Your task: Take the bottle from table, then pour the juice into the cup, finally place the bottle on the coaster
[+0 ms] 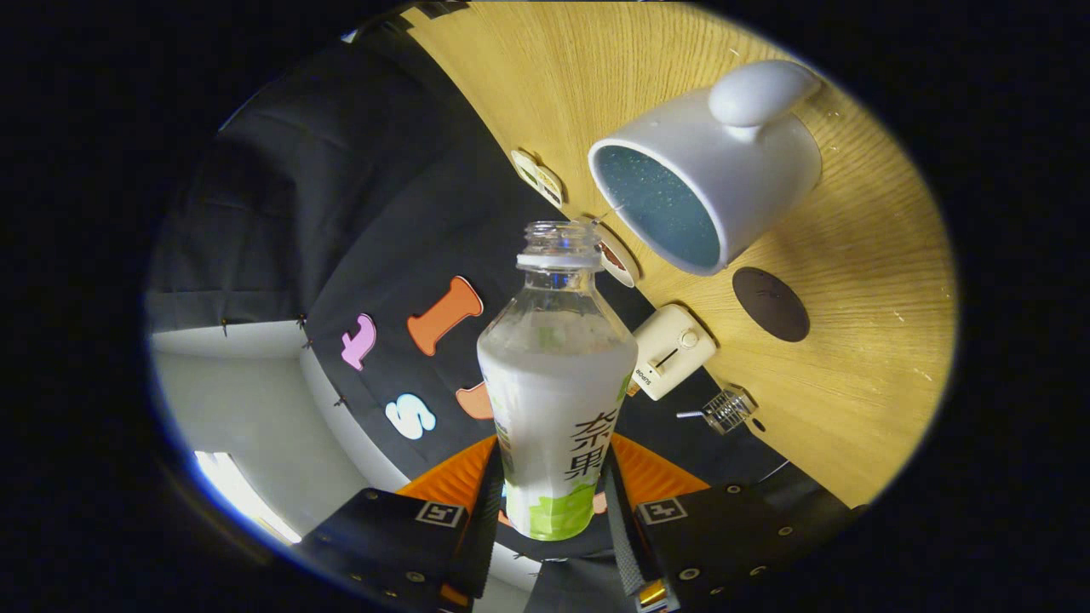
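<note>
fingers (552, 511) clamp bottle (555, 375), mouth near cup (702, 170).

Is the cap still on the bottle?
No, the bottle, held between the claw's fingers, has an open neck with no cap.

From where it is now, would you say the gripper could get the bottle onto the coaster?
Probably yes: the gripper is shut on the bottle, and the coaster lies bare on the table beside the cup, nothing on it.

Even, fairly bright light; a ceiling lamp (243, 498) glares at seven o'clock. Fisheye bending curves the worktop (860, 281) edge; the rim darkens, focus stays sharp centrally.
</note>
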Action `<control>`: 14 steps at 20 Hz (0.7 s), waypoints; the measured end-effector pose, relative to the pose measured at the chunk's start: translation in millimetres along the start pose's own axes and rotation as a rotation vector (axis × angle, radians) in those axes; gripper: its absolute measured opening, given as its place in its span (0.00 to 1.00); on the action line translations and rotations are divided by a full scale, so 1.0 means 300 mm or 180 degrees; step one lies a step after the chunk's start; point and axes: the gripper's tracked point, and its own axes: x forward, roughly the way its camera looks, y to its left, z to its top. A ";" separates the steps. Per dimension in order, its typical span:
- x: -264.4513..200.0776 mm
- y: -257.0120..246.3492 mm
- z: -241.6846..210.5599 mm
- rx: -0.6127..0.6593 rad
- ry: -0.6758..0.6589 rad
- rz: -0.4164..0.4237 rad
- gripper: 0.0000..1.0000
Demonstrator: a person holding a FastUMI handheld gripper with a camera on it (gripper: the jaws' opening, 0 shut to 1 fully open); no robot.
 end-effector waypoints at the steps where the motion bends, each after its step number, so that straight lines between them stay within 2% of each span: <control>1: 0.005 -0.029 -0.001 -0.0182 0.0018 -0.0110 0.59; 4: -0.006 -0.117 0.030 -0.0728 0.0017 -0.0391 0.59; 7: -0.037 -0.133 0.059 -0.0860 0.0040 -0.0281 0.59; 12: -0.020 -0.232 -0.003 -0.2018 0.0218 -0.0472 0.59; 14: -0.019 -0.192 -0.016 -0.2369 0.0220 -0.0280 0.59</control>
